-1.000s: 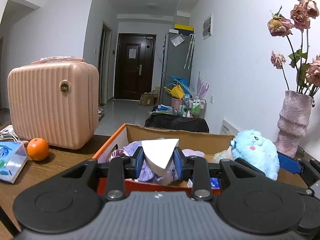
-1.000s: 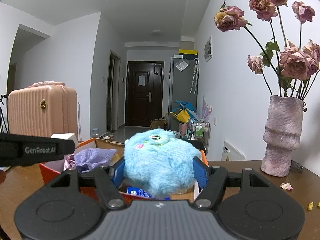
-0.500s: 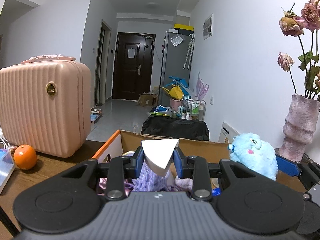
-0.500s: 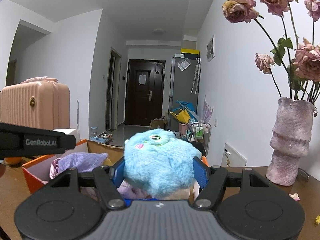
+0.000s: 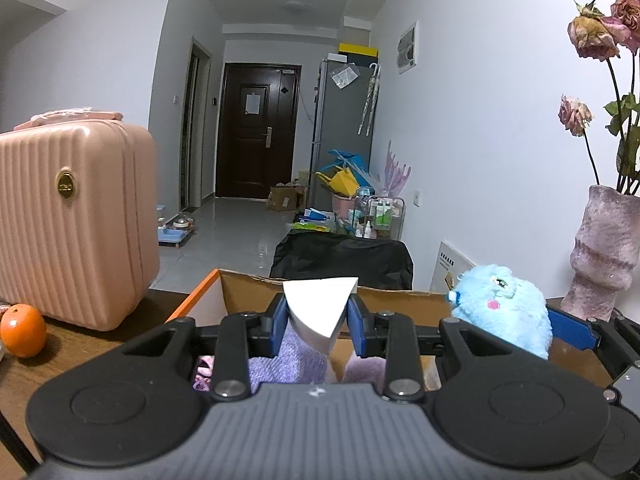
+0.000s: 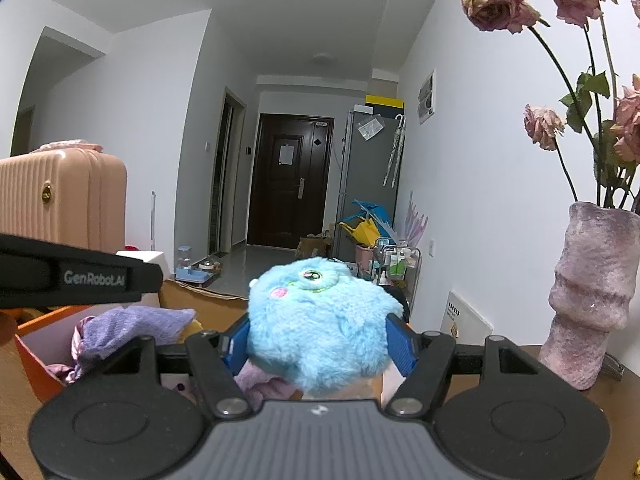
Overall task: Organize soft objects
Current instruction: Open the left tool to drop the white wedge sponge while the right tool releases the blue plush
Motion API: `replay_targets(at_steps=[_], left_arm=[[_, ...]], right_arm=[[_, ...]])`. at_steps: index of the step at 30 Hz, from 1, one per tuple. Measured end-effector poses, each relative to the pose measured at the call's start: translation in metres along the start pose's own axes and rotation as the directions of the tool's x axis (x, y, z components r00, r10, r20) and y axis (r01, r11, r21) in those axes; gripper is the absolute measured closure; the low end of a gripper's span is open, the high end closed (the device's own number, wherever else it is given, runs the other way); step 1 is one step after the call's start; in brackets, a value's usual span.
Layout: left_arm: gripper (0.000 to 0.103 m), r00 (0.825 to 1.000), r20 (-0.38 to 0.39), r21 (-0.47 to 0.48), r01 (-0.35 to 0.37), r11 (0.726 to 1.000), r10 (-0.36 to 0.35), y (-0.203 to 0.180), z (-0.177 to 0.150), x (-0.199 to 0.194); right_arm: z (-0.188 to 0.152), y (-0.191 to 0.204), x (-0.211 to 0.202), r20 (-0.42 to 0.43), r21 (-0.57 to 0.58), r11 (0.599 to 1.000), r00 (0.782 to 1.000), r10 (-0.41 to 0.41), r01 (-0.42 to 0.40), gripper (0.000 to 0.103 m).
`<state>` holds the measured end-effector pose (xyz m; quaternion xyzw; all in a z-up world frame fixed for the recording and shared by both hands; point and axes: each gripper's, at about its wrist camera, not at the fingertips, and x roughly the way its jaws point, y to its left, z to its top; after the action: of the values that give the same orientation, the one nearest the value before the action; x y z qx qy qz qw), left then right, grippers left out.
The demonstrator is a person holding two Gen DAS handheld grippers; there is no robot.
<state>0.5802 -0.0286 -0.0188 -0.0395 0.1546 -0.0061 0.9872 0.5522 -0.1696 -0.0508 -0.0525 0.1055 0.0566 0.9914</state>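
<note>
Down a long white hallway a dark door (image 5: 256, 130) closes off the far end, and in the foreground a brown wooden table (image 5: 72, 344) carries a cardboard box (image 5: 400, 300) with an orange outer side. Left of the box stands a pink ribbed suitcase (image 5: 68, 220), with an orange (image 5: 22, 330) in front of it. Right of the box rises a mauve vase (image 6: 592, 300) of dried roses (image 6: 500, 2).

Above the box, the left gripper (image 5: 318, 318) pinches a white wedge-shaped foam piece (image 5: 320, 310), its blue pads pressed against both sides. Purple cloth (image 6: 132, 326) lies inside the box beneath it. Over the right part of the box, the right gripper (image 6: 318, 342) clamps a fluffy blue plush toy (image 6: 320, 324) between its pads, the toy's face turned upward. In the right wrist view the left gripper crosses as a black bar above the box's left end.
</note>
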Motion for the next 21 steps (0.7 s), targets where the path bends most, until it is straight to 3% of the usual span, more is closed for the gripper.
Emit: replay_targets(at_steps=[13, 15, 17, 18, 21], left_arm=[[0.066, 1.000, -0.023, 0.015, 0.001, 1.000, -0.001, 0.001, -0.003, 0.012], [0.055, 1.000, -0.022, 0.012, -0.006, 1.000, 0.006, 0.002, -0.003, 0.011], [0.034, 0.999, -0.013, 0.011, -0.035, 0.999, 0.035, 0.003, -0.003, 0.011], [0.031, 0.999, -0.004, 0.011, -0.051, 0.999, 0.051, 0.003, -0.004, 0.010], [0.008, 0.997, 0.003, -0.007, -0.081, 0.997, 0.081, 0.006, -0.003, 0.009]], right_arm=[[-0.001, 0.000, 0.013, -0.043, -0.011, 1.000, 0.999, 0.017, -0.018, 0.033], [-0.003, 0.000, 0.015, -0.056, -0.014, 1.000, 0.998, 0.013, -0.014, 0.026], [-0.004, 0.000, 0.015, -0.060, -0.014, 1.000, 0.998, -0.001, 0.000, 0.016], [-0.004, -0.001, 0.015, -0.057, -0.011, 1.000, 0.998, -0.002, 0.002, 0.012], [-0.004, -0.003, 0.015, -0.059, -0.001, 1.000, 0.998, -0.010, 0.010, 0.000]])
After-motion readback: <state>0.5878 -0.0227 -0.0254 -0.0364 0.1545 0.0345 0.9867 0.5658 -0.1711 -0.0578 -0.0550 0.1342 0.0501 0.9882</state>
